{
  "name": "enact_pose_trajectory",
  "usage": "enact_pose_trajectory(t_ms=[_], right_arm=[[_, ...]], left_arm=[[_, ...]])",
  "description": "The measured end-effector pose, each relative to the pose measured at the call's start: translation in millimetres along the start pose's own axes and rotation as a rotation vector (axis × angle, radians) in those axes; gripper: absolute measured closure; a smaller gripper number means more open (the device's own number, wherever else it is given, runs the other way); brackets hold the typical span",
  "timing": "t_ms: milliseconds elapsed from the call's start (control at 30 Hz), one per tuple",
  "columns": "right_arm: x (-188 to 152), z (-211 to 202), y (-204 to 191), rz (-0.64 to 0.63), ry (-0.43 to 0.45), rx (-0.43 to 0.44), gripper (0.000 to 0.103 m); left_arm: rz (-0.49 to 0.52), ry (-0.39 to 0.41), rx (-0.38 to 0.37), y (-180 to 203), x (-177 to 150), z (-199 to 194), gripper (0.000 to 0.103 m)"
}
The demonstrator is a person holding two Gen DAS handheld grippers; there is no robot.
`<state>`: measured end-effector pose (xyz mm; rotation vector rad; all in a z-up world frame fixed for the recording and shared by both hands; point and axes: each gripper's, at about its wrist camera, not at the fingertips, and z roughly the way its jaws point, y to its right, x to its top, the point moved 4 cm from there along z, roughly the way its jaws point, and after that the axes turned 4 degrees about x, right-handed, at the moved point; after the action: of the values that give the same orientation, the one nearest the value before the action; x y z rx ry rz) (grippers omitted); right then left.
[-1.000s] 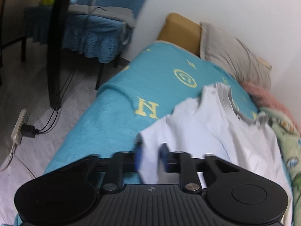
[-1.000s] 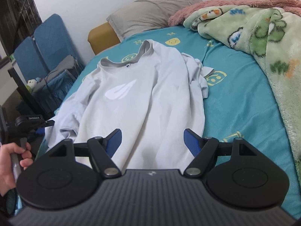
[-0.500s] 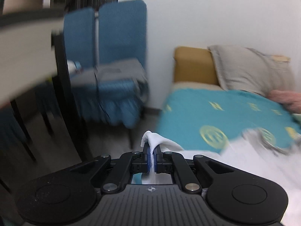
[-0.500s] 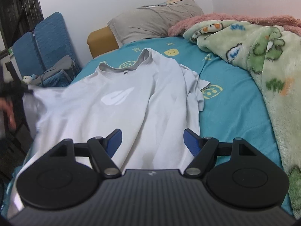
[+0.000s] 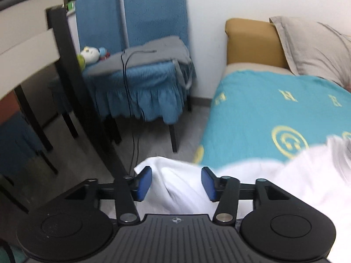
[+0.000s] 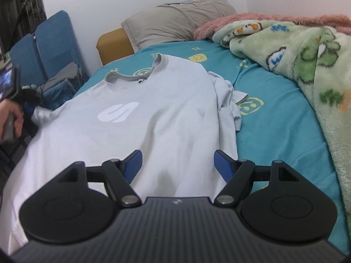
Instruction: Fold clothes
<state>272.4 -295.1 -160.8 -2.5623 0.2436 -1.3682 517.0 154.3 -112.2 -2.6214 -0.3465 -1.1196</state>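
The left tongs [image 5: 176,183] stand open around the white T-shirt's [image 6: 140,118] sleeve (blurred). The right tongs [image 6: 177,164] gape over its hem on the bed [image 6: 274,131]

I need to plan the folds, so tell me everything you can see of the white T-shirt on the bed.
The white T-shirt lies front up on the teal bedsheet, its grey ribbed collar toward the pillow. A pale logo sits on the chest, a small dark tag inside the neck. The fabric looks thin and soft. One sleeve is bunched in a crumpled heap beside the body; the other is spread out at the bed's edge between the open left gripper fingers. The open right gripper hovers over the hem.
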Motion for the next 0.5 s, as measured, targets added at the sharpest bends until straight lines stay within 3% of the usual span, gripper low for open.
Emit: enact_pose_trajectory(t_ms=[33, 100, 167, 367, 500], right_arm=[[0.5, 0.0, 0.9, 0.008, 0.002, 0.003, 0.029], [2.1, -3.1, 0.5, 0.009, 0.011, 0.008, 0.029], [4.0, -8.4, -2.0, 0.005, 0.024, 0.018, 0.029], [9.9, -32.8, -9.6, -0.03, 0.065, 0.038, 0.029], [15.6, -53.9, -13.2, -0.041, 0.097, 0.057, 0.029]], left_arm=[[0.004, 0.0, -0.024, -2.7, -8.8, -13.9, 0.048], [0.017, 0.021, -0.069, -4.2, -26.4, -51.2, 0.035], [0.001, 0.051, -0.051, -0.6, -47.4, -94.2, 0.029], [-0.003, 0.132, -0.156, 33.2, -115.0, -228.3, 0.024], [0.007, 0.147, -0.269, 51.4, -152.1, -285.4, 0.021]])
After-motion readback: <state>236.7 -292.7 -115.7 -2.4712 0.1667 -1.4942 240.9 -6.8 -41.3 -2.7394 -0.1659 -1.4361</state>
